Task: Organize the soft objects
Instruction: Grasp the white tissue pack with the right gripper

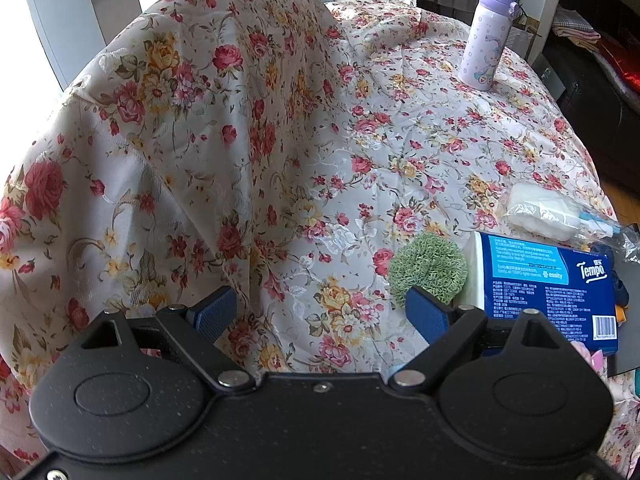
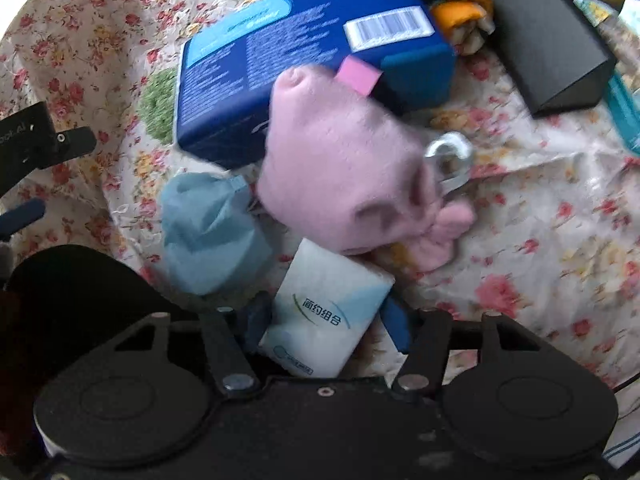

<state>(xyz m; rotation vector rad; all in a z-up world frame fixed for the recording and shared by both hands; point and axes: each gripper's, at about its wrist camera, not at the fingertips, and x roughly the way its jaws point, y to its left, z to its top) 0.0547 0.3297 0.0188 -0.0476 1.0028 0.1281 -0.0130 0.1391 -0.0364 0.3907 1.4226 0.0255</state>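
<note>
My right gripper point(image 2: 324, 324) is shut on a small white tissue pack point(image 2: 320, 312), held just above the floral cloth. Just ahead of it lie a pink plush toy point(image 2: 344, 172) with a metal clip point(image 2: 448, 156), a light blue pouch point(image 2: 208, 232), a blue Tempo tissue pack point(image 2: 304, 52) and a green knitted pad point(image 2: 160, 100). My left gripper point(image 1: 320, 312) is open and empty over the floral cloth point(image 1: 280, 184). The green pad point(image 1: 428, 268) and the Tempo pack point(image 1: 548, 292) lie to its right, with a bagged white sponge point(image 1: 536, 212) behind them.
A lilac bottle point(image 1: 484, 40) stands upright at the far right of the table. A cloth-draped hump point(image 1: 180, 92) rises on the left. A dark grey box point(image 2: 536, 28) and an orange and navy soft item point(image 2: 460, 16) lie behind the Tempo pack.
</note>
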